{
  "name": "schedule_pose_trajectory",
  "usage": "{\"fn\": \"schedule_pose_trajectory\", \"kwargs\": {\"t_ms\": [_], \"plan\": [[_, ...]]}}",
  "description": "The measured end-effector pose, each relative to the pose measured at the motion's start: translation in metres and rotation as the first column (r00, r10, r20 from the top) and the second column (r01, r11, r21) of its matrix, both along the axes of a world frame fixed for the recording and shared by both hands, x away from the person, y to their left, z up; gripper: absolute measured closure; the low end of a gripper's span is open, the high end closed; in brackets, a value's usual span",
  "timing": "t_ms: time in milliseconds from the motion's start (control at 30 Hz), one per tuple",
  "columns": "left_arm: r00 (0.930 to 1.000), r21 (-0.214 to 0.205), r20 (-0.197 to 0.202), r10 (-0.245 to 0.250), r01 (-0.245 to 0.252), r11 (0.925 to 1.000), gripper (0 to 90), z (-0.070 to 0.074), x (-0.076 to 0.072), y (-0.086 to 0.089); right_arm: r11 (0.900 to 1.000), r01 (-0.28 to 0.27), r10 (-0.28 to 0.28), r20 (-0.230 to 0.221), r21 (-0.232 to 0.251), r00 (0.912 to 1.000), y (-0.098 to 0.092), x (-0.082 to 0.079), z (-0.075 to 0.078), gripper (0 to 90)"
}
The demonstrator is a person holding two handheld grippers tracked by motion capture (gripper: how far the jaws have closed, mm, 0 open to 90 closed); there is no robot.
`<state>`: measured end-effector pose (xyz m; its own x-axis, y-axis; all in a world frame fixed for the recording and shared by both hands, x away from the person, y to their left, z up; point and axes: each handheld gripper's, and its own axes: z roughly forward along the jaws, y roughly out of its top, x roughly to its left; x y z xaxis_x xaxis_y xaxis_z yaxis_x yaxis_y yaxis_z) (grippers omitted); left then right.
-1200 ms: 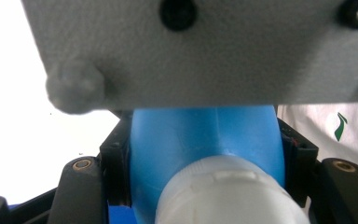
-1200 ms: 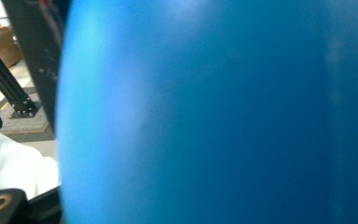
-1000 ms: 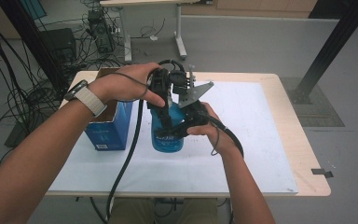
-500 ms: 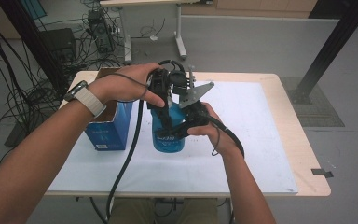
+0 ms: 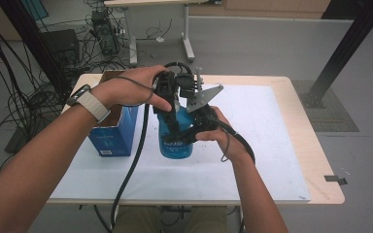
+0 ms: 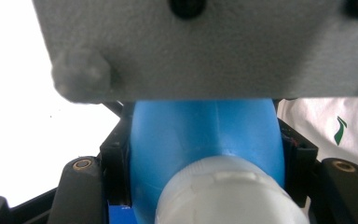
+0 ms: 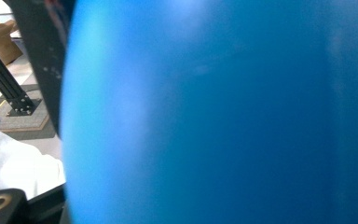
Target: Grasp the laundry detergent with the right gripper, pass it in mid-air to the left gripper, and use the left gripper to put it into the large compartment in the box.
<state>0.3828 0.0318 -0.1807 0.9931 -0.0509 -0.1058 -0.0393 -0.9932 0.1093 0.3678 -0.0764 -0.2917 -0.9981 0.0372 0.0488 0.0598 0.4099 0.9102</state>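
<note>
Blue bottle [image 5: 176, 141] stands upright on the white sheet [image 5: 252, 160] near the table's [image 5: 315, 160] middle, just right of an open blue box [image 5: 112, 136]. Left gripper [image 5: 167, 97] comes down over the bottle's top; in the left gripper view the bottle [image 6: 205, 135] sits between its two black jaws, both sides touching, pale cap [image 6: 228, 196] nearest the camera: clamped. Right gripper [image 5: 201, 119] presses against the bottle's right side; right gripper view is blurred blue bottle wall [image 7: 223, 116] close up, jaw state cannot be told.
</note>
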Motion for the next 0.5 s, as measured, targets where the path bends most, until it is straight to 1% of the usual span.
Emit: {"fn": "schedule_pose_trajectory", "kwargs": {"t_ms": [200, 500], "plan": [[1.0, 0.0, 0.007, 0.003, -0.003, 1.0, 37.8, 0.0006, -0.0012, 0.0012, 1.0, -0.001, 0.001, 0.003, -0.005, 1.0, 0.0011, 0.0001, 0.001, 43.5], [0.9999, -0.011, 0.008, 0.006, -0.006, 0.9999, 37.8, 0.0021, -0.0025, 0.0016, 1.0, -0.002, 0.002, 0.01, -0.009, 1.0, 0.0006, -0.0011, 0.003, 43.5]]}}
